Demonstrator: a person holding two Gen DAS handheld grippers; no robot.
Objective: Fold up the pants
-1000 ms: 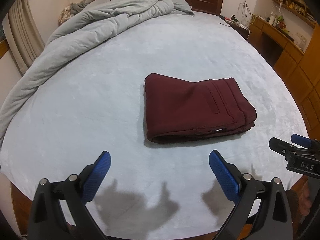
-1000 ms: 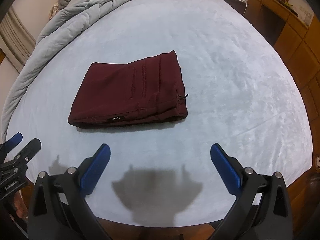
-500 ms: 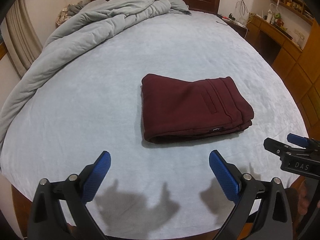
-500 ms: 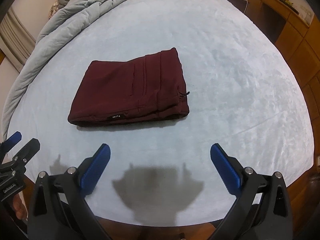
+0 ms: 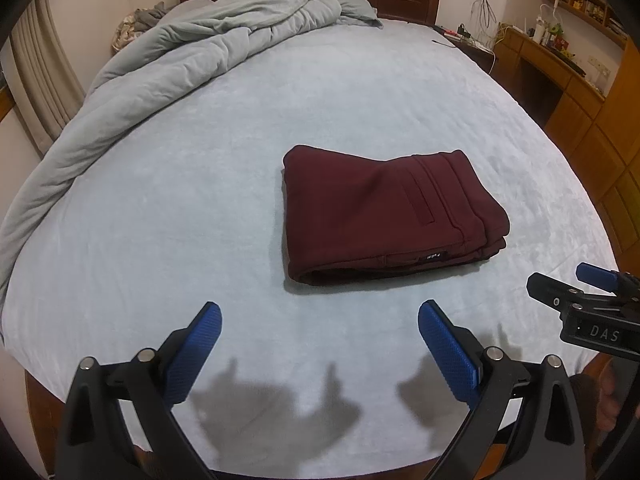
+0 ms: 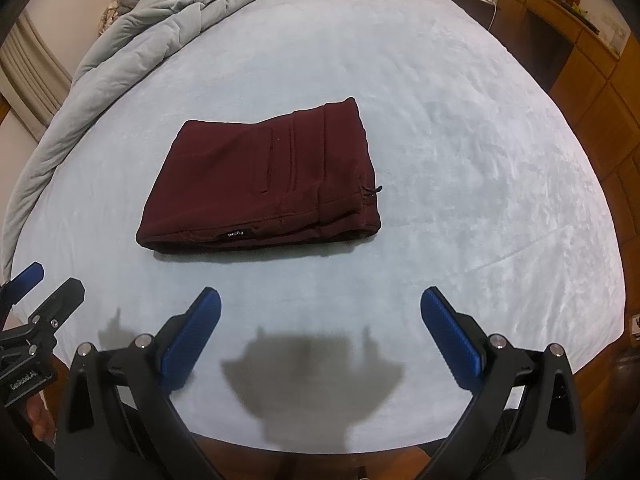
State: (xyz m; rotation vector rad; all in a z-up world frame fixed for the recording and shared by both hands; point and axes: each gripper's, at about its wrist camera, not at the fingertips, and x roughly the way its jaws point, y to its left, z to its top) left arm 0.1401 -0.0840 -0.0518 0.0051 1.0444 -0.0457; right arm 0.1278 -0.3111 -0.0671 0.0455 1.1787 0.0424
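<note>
- Dark maroon fleece pants (image 5: 384, 212) at frame centre, folded into a compact rectangle on pale blue bed (image 5: 160, 220).
- Left gripper (image 5: 320, 344) and right gripper (image 6: 320, 328) spread wide, holding nothing; apparently finished.

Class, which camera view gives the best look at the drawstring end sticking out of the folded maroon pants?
The right wrist view: the drawstring end pokes clear of the pants at their right edge, against the pale sheet. The left wrist view shows the pants, but no drawstring can be made out.
</note>
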